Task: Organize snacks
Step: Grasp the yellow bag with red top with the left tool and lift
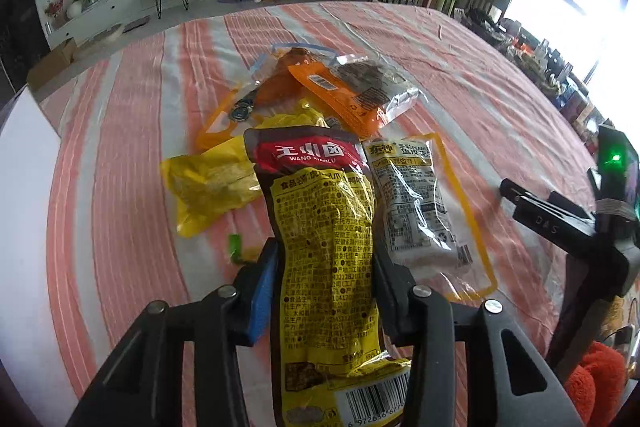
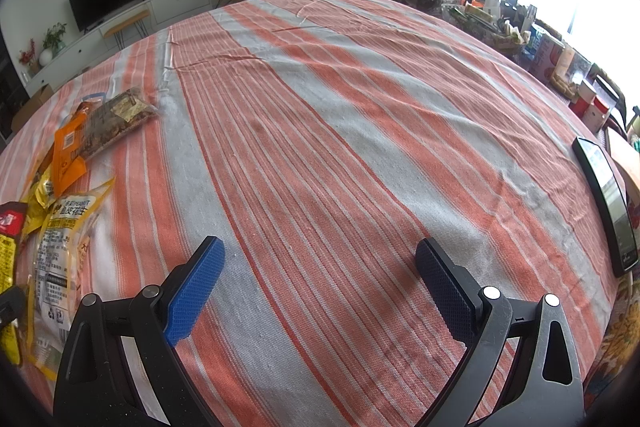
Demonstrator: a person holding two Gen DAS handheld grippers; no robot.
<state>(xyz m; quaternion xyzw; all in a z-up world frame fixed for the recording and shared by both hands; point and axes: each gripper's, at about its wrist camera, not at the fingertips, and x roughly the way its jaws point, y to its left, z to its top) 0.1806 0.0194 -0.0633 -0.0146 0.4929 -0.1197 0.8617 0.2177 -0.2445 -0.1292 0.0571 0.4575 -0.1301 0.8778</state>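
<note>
My left gripper [image 1: 324, 267] is shut on a yellow and brown snack pouch with a red label [image 1: 320, 227], held above the striped tablecloth [image 1: 120, 147]. Beyond it lies a pile of snacks: a yellow bag [image 1: 208, 187], a clear packet with a yellow edge [image 1: 424, 203], an orange packet [image 1: 340, 95] and a clear zip bag [image 1: 288, 67]. My right gripper [image 2: 320, 263] is open and empty over bare cloth [image 2: 320, 127]. The pile shows at the left of the right wrist view, with the clear packet [image 2: 60, 247] nearest. The right gripper also shows in the left wrist view [image 1: 568, 223].
A black phone [image 2: 608, 207] lies at the table's right edge. Bottles, boxes and baskets [image 2: 500, 23] crowd the far right side near the window. A small green scrap [image 1: 235, 245] lies by my left fingers. A TV, cabinet and orange chair stand beyond the table.
</note>
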